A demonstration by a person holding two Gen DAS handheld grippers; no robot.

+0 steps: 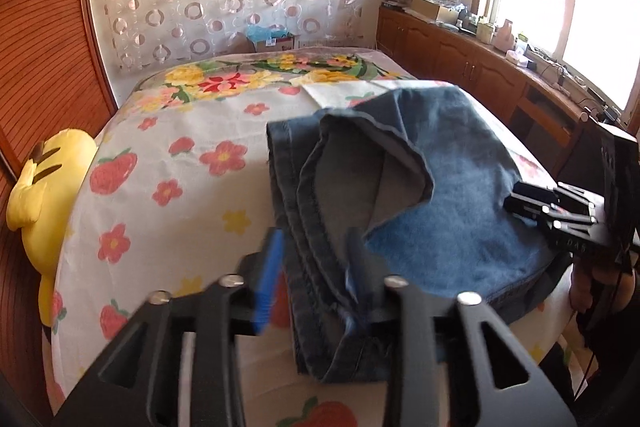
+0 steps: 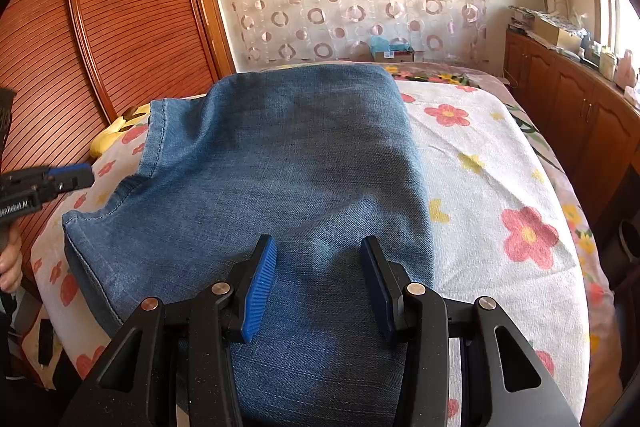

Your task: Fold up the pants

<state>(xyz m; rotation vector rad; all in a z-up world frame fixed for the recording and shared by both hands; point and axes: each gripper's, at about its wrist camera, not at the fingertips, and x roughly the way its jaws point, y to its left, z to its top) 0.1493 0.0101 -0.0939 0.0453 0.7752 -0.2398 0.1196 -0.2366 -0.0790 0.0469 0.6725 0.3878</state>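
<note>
While the folded pants (image 2: 280, 163) lie on the bed (image 2: 500, 155), both the left gripper (image 1: 312, 279) and the right gripper (image 2: 318, 287) hover spread and empty; next likely regrasping the hems.

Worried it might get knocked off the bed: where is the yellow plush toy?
Left wrist view: the yellow plush toy lies at the bed's left edge, against the wooden slatted wall, left of the jeans.

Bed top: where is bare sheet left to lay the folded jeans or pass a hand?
Bare floral sheet lies between the jeans and the cabinet-side edge, and, in the left wrist view, between the jeans' hems and the yellow plush toy. It is crowded near the front: the left hand-held gripper straddles the hems, and the right hand-held gripper hangs over the denim.
</note>
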